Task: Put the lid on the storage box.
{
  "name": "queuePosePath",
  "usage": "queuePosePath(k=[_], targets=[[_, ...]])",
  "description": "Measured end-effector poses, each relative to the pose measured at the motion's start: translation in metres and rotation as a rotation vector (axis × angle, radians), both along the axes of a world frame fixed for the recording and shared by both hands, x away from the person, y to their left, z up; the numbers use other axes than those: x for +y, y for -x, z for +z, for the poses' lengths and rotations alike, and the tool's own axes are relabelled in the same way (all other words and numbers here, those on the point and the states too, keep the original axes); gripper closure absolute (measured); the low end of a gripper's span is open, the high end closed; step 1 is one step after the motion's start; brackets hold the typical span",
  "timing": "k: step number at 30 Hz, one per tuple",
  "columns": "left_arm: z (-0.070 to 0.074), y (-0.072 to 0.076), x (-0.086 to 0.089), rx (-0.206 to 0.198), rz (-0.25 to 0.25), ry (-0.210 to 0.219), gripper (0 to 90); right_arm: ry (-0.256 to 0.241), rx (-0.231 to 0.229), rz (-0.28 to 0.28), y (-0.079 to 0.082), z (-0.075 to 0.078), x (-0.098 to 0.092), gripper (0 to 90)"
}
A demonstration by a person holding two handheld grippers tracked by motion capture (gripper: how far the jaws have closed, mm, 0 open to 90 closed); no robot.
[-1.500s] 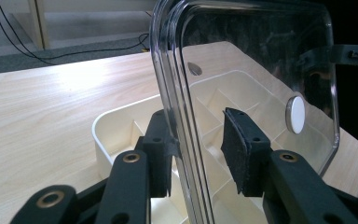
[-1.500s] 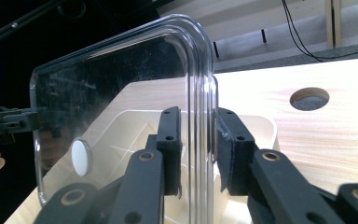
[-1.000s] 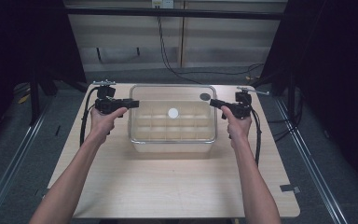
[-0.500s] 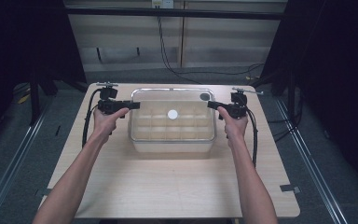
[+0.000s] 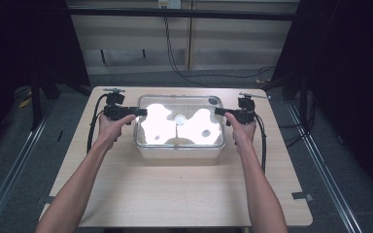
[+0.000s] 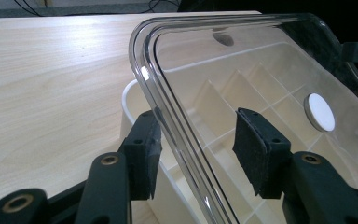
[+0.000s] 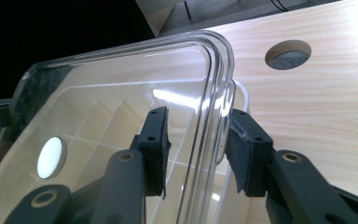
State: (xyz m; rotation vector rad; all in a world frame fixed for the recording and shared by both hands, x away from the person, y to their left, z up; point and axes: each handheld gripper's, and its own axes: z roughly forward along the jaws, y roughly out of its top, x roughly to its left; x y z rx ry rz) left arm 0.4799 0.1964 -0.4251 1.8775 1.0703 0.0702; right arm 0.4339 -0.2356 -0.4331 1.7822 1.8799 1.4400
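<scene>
A clear plastic lid (image 5: pixel 161 127) with a white round disc (image 5: pixel 179 119) at its middle lies over a white compartment box (image 5: pixel 179 153) on the wooden table. My left gripper (image 5: pixel 143 111) is shut on the lid's left rim, one pad outside the rim and one seen through the plastic. My right gripper (image 5: pixel 217 111) holds the right rim the same way. In the left gripper view the lid (image 6: pixel 149 70) stands tilted up off the box rim (image 6: pixel 128 100) between the jaws of my left gripper (image 6: pixel 196 144). In the right gripper view the lid (image 7: pixel 121 84) passes between the jaws of my right gripper (image 7: pixel 196 144).
The table (image 5: pixel 175 194) has bare wood in front of the box and at both sides. A round cable hole (image 7: pixel 288 54) sits in the table behind the box's right corner. Cables trail from both grippers, and dark floor surrounds the table.
Both hands moved inward to the box's sides and the jaws came around the lid's rims. The lid now throws bright glare, so its tilt has changed.
</scene>
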Motion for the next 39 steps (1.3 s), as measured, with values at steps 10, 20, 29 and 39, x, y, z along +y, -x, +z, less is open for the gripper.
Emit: queuePosePath(k=[10, 20, 29, 39], targets=[[-0.008, -0.005, 0.0, 0.033, -0.001, 0.006, 50.4, 0.019, 0.016, -0.003, -0.002, -0.006, 0.002, 58.6], [-0.02, -0.008, -0.002, 0.078, 0.011, 0.004, 48.5, 0.068, 0.045, -0.034, -0.004, -0.016, 0.006, 55.8], [-0.022, -0.008, 0.0, 0.07, 0.014, -0.016, 48.2, 0.089, 0.036, -0.037, -0.005, -0.019, 0.01, 53.5], [-0.023, -0.007, 0.002, 0.07, 0.013, -0.004, 48.3, 0.179, 0.001, -0.034, 0.0, -0.015, 0.011, 57.2]])
